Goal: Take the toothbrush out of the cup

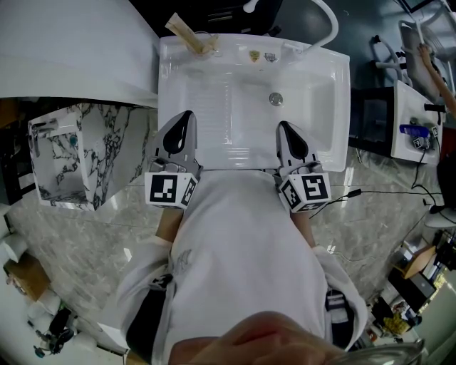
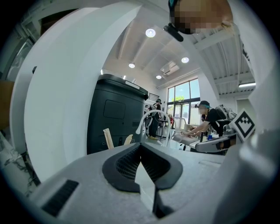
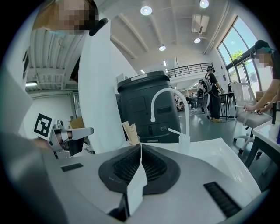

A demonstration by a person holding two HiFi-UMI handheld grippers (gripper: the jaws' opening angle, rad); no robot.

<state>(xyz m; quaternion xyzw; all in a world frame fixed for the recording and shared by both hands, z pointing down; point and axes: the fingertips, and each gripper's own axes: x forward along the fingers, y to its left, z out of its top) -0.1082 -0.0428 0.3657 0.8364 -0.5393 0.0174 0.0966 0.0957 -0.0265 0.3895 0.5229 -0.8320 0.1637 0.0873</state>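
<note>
A clear cup (image 1: 206,47) stands on the far left corner of the white sink (image 1: 324,107). A beige toothbrush (image 1: 184,32) leans out of it to the left. From the right gripper view the toothbrush (image 3: 130,130) rises just beyond my jaws, and in the left gripper view its pale sticks (image 2: 108,138) show ahead. My left gripper (image 1: 187,115) is over the sink's near left rim, shut and empty. My right gripper (image 1: 283,126) is over the near right rim, also shut and empty. Both are well short of the cup. Seen from their own cameras, the left gripper (image 2: 141,145) and the right gripper (image 3: 140,147) have their jaws pressed together.
A curved white faucet (image 1: 325,20) arches over the basin's far right, with a drain (image 1: 276,99) below it. A small white spouted bottle (image 3: 184,138) stands at the sink's back. A marble-patterned box (image 1: 71,153) sits to the left. A dark cabinet (image 3: 146,107) stands behind.
</note>
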